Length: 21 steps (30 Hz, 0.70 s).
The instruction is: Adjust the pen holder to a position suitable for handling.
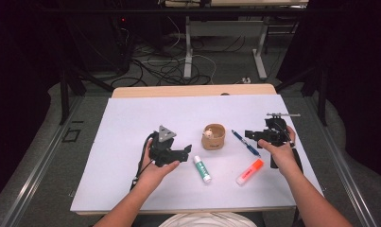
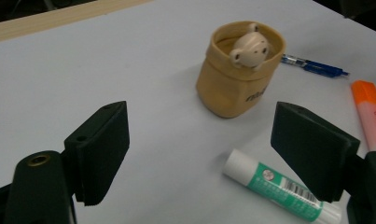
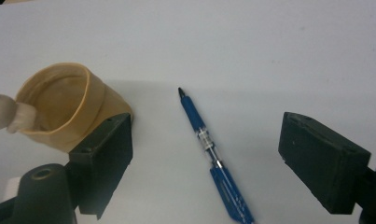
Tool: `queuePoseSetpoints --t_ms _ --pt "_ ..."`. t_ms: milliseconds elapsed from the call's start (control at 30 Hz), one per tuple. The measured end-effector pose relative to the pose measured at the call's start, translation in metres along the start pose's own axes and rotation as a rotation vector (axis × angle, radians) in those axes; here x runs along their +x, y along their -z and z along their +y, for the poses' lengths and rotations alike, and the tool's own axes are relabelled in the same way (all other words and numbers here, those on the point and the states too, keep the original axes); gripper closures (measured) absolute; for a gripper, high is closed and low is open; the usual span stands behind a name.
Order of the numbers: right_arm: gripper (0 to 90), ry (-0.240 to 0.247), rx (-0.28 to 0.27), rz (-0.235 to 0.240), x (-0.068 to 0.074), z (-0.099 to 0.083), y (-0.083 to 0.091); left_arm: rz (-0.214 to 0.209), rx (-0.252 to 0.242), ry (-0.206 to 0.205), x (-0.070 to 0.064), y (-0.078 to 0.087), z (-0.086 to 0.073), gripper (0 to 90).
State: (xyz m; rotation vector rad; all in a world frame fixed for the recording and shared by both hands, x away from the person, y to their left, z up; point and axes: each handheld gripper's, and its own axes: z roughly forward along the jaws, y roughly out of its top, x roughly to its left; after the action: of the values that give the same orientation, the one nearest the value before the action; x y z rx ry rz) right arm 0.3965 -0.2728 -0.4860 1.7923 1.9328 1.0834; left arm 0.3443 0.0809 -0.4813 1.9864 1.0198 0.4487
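Observation:
A tan fabric pouch [image 1: 213, 136] with a small cream bear figure [image 2: 249, 48] on its rim stands mid-table. A white and green glue stick [image 1: 202, 169] lies in front of it, just right of my left gripper [image 1: 184, 152], which is open and holds nothing. In the left gripper view the glue stick [image 2: 279, 191] lies near the right jaw. A blue pen [image 1: 245, 143] lies right of the pouch, and an orange highlighter [image 1: 249, 171] nearer the front. My right gripper [image 1: 249, 135] is open above the pen [image 3: 213, 160], which lies between its jaws in the right gripper view.
A white sheet [image 1: 131, 123] covers the wooden table [image 1: 193, 90]. Beyond the far edge are table legs and cables on the floor [image 1: 169, 66]. Bare sheet lies left of and behind the objects.

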Motion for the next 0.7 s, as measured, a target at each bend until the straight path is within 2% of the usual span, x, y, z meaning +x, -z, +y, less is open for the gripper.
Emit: queuePoseSetpoints --t_ms 100,300,367,433,600,700 --pt "17.1 0.036 -0.019 -0.008 0.0 0.005 -0.006 -0.022 -0.002 -0.013 -0.01 -0.007 0.004 20.7" --pt "16.1 0.157 -0.048 0.008 -0.004 0.004 -0.018 -0.053 0.002 -0.034 -0.028 -0.021 0.008 22.4" --pt "18.8 0.178 -0.045 0.0 -0.005 0.002 -0.02 -0.068 0.005 -0.036 -0.034 -0.024 0.009 23.6" --pt "20.5 0.19 -0.052 0.019 -0.004 0.002 -0.021 -0.081 0.008 -0.05 -0.04 -0.028 0.01 24.4" --pt "34.1 0.208 -0.102 0.041 -0.005 0.0 -0.02 -0.117 0.025 -0.073 -0.054 -0.037 0.012 26.4" --pt "38.1 0.229 -0.113 0.04 -0.003 -0.001 -0.019 -0.14 0.035 -0.084 -0.063 -0.043 0.014 29.3"
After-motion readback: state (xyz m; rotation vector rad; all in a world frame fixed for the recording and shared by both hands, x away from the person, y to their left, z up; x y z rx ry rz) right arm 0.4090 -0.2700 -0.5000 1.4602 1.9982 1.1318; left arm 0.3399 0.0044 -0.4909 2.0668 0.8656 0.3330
